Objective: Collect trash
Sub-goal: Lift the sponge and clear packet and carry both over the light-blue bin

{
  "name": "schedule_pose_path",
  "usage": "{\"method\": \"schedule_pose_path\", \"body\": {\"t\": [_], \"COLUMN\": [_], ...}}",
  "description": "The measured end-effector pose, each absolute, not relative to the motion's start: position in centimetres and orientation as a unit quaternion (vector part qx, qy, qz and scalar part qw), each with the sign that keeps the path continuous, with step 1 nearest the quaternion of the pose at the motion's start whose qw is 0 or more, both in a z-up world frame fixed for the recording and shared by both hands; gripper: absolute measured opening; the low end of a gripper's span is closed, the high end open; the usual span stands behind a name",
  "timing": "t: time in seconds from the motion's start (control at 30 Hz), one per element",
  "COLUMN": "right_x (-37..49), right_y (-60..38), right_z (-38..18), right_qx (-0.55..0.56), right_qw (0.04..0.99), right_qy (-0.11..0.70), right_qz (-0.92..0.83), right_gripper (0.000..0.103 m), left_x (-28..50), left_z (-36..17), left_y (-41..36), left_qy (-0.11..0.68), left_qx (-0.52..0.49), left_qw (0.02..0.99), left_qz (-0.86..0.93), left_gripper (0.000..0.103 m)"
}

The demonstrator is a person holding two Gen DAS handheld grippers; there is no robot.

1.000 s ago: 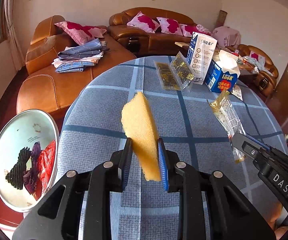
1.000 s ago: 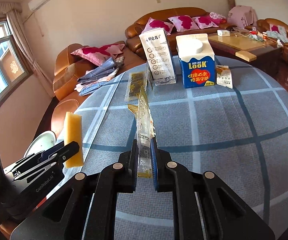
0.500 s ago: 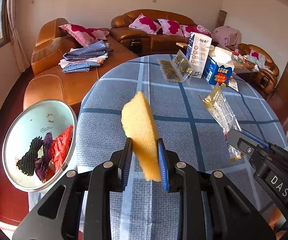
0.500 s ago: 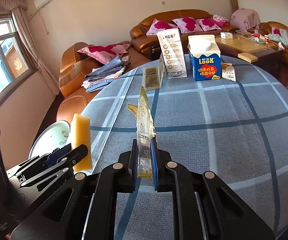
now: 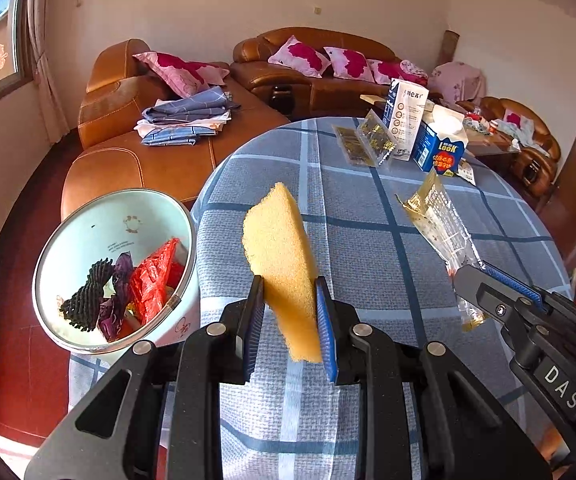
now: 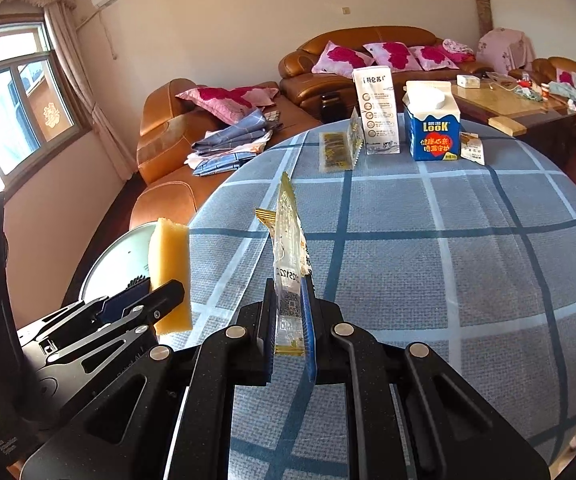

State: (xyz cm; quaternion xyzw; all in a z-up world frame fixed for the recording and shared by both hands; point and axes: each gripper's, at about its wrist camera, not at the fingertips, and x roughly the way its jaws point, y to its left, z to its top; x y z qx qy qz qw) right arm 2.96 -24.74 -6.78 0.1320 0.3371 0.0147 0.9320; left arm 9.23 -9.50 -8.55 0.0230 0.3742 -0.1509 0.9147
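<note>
My left gripper [image 5: 290,304] is shut on a yellow sponge [image 5: 278,248], held upright above the checked tablecloth near the table's left edge. My right gripper [image 6: 290,300] is shut on a clear plastic wrapper [image 6: 288,232] with gold edges, also held above the table. In the left wrist view the right gripper [image 5: 468,276] and the wrapper [image 5: 440,228] show at the right. In the right wrist view the left gripper [image 6: 156,292] and the sponge [image 6: 170,268] show at the left. A pale green trash bin [image 5: 68,232] stands on the floor left of the table, holding red, purple and black trash.
At the table's far side stand a white carton [image 6: 378,110], a blue and white carton [image 6: 432,126], two gold packets [image 6: 334,150] and a small sachet [image 6: 473,148]. Brown leather sofas [image 5: 148,160] with cushions and folded cloths lie beyond the table.
Both grippers have drawn back toward the near-left edge of the table with sponge and wrapper still held. The trash bin has come closer and fuller into the left wrist view.
</note>
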Motion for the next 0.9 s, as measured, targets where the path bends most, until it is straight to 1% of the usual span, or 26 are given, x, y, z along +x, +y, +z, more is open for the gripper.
{"method": "schedule_pose_path", "body": {"t": [0.53, 0.9], "right_x": [2.0, 2.8], "right_y": [-19.4, -15.1], "right_z": [-5.2, -4.2], "right_qx": [0.109, 0.09], "right_qw": [0.937, 0.935], "right_qy": [0.327, 0.324], "right_qz": [0.065, 0.108], "right_gripper": [0.013, 0.013], "left_x": [7.3, 7.4], "left_z": [-7.1, -6.8], "left_y": [-4.0, -0.4], "left_qy": [0.355, 0.35], "left_qx": [0.009, -0.006], "left_qw": [0.928, 0.933], "left_qz": [-0.116, -0.087], "left_gripper": [0.025, 0.025]}}
